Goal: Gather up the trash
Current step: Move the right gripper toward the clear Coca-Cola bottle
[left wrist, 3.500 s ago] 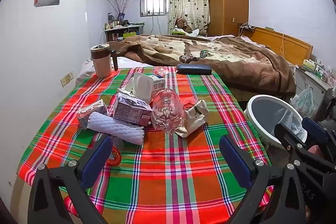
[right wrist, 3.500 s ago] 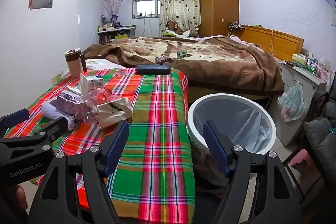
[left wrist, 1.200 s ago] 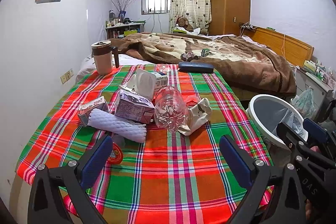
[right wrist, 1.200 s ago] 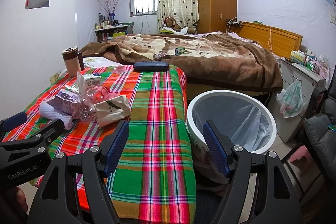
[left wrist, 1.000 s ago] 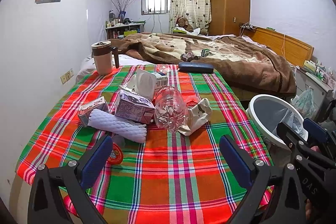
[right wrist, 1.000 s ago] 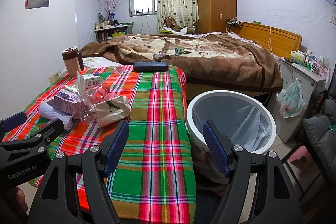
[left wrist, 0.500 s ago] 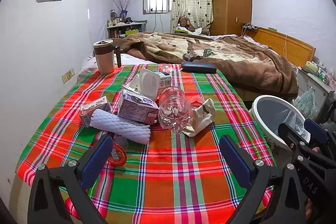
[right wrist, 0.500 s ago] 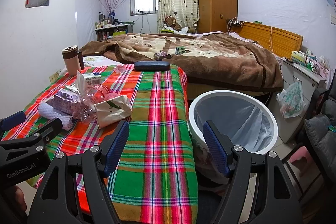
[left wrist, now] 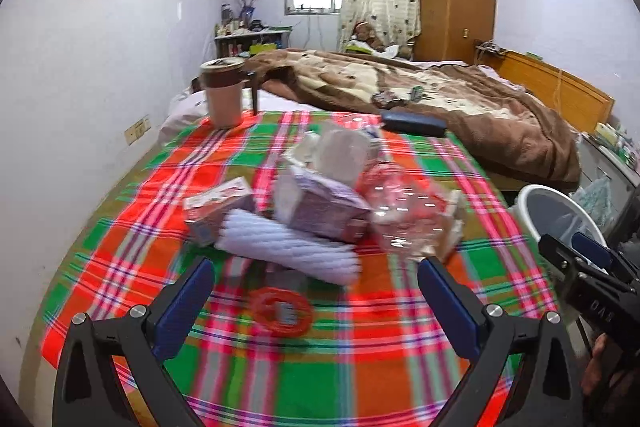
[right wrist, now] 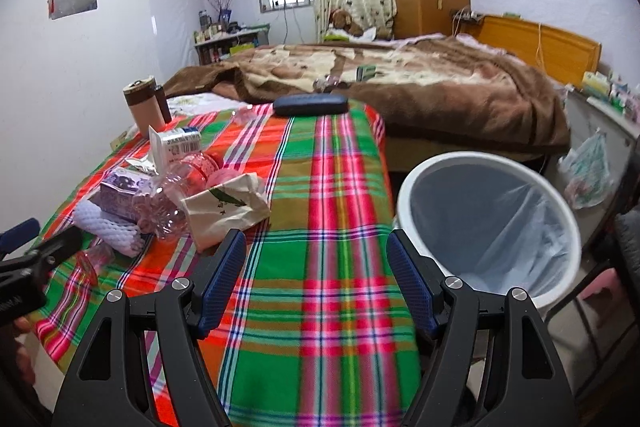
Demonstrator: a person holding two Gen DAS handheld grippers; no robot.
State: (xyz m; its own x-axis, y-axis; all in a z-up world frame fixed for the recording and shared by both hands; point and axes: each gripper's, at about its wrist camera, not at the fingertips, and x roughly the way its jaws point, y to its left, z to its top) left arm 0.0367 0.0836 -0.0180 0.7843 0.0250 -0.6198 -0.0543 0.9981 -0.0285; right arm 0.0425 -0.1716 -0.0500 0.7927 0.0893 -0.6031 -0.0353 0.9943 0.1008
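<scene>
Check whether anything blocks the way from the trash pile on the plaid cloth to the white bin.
Nothing visible does. The trash pile lies on the left part of the tablecloth; the stretch of cloth toward the white bin is bare. The bin stands beside the table's right edge, mouth open. Both tools, left and right, are open and empty.
</scene>
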